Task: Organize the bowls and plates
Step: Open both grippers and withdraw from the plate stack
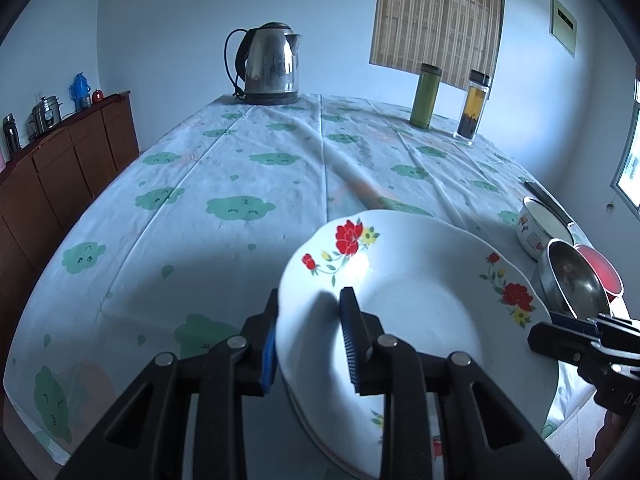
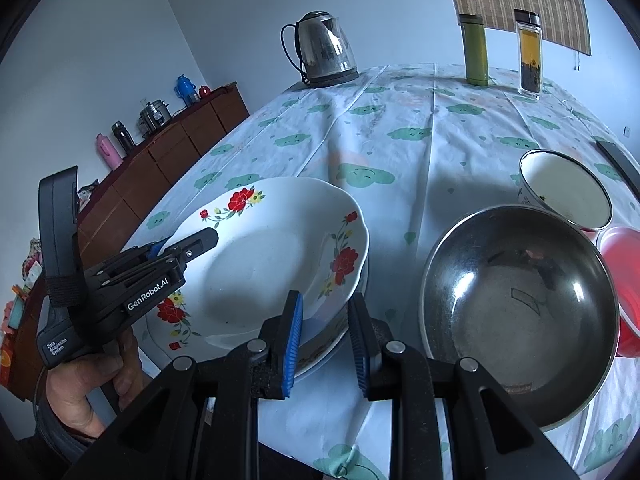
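Left wrist view first: the left tool (image 1: pixel 311 292) is clamped on the rim of the flowered plate (image 1: pixel 420 300), one pad under the edge and one on the inside face. That plate sits at the near edge of the counter (image 2: pixel 400 140), on top of a lower plate (image 2: pixel 320 354) whose patterned rim peeks out at its 6 o'clock.

In the right wrist view, the right tool (image 2: pixel 326 296) has its jaws nearly closed over the near rim at about 5 o'clock. It looks like it's pinching the flowered plate too, though the lower rim is so close it's hard to be sure.

Handling-wise, it's glazed ceramic, so probably stiff, fairly heavy, slick and chippy. The scalloped rim is the only real place to grab. Holding it at two spots on the rim should stop it swinging, and a thin pinch on glaze could slip if it's tilted much.

Counting:
- Plates: one flowered on top and at least one underneath. Can't tell if there are more.
- Bowls: three. The steel bowl (image 2: pixel 520 300) is at 3 o'clock of the plates, the white enamel bowl (image 2: pixel 568 196) is at 1 o'clock of the steel one, and the red bowl (image 2: pixel 624 272) is tucked at its 3 o'clock.
- Far end: one kettle (image 2: pixel 326 50), one green flask (image 2: pixel 474 50), one tea jar (image 2: pixel 530 56).
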### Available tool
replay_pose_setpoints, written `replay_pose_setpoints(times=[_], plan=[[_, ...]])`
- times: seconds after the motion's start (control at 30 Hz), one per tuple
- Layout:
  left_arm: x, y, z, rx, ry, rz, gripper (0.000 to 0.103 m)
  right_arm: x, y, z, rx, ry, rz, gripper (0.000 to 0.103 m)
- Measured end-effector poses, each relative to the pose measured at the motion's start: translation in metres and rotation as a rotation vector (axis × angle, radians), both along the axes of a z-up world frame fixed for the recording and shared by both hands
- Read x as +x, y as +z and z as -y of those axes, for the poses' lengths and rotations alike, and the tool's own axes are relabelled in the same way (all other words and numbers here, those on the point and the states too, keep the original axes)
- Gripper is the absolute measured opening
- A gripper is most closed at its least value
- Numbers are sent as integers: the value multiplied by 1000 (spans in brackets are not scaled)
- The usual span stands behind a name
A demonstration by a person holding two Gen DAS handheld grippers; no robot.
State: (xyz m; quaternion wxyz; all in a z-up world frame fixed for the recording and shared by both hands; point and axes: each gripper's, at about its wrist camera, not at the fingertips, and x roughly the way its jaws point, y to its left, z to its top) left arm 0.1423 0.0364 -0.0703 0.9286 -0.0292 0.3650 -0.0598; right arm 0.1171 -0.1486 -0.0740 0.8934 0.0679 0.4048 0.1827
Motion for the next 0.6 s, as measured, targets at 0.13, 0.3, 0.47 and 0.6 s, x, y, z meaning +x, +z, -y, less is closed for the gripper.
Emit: replay_pose_setpoints(times=[0.13,0.3,0.47,0.6], plan=[[-1,-1,0,7,0,2,25,-2,0,-4,-24,12,0,31],[-2,-4,0,3,1,-9,28,-4,0,-7,-50,11,9,35],[-6,-3,-1,-5,-10,-1,39,-6,-2,-13,-94,20,18,45],[-9,-5,-7,-14,14,1,49,-13,1,-12,-73,36,39,50]])
